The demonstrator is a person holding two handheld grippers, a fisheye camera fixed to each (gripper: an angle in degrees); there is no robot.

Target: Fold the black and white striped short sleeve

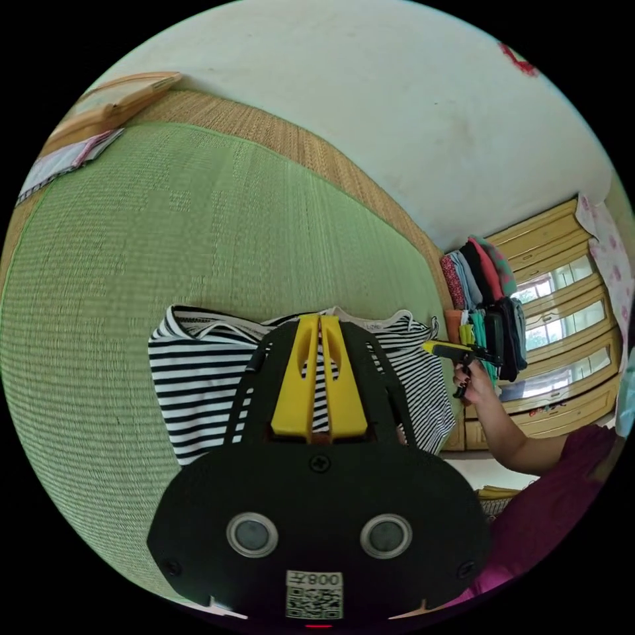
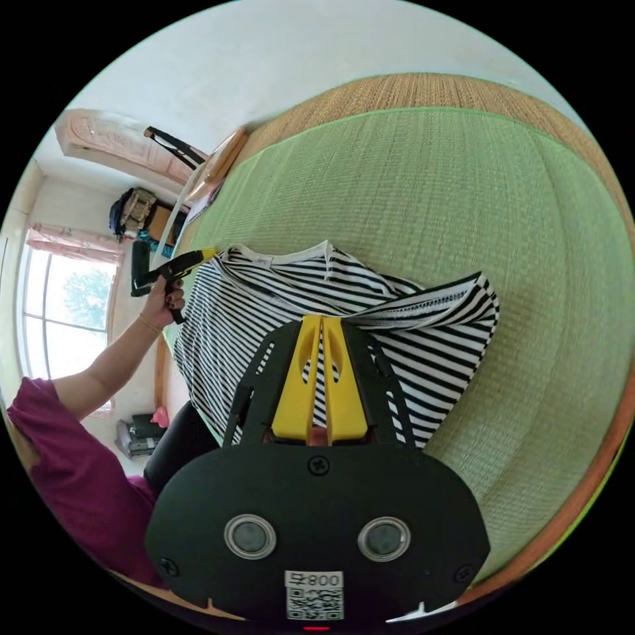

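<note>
The soft black-and-white striped short-sleeve shirt lies rumpled on a ribbed, woven green straw mat, its white-banded neckline uppermost. The left gripper, flat yellow plastic jaws pressed together, pinches the shirt's edge. The right gripper likewise clamps a folded-over hem. A hand in a magenta sleeve holds the other tool at the shirt's far corner.

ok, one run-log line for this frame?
stage: fold under way | left tool: shut on striped shirt | right tool: shut on striped shirt | surface: green mat | shirt partly lifted, bunched
</note>
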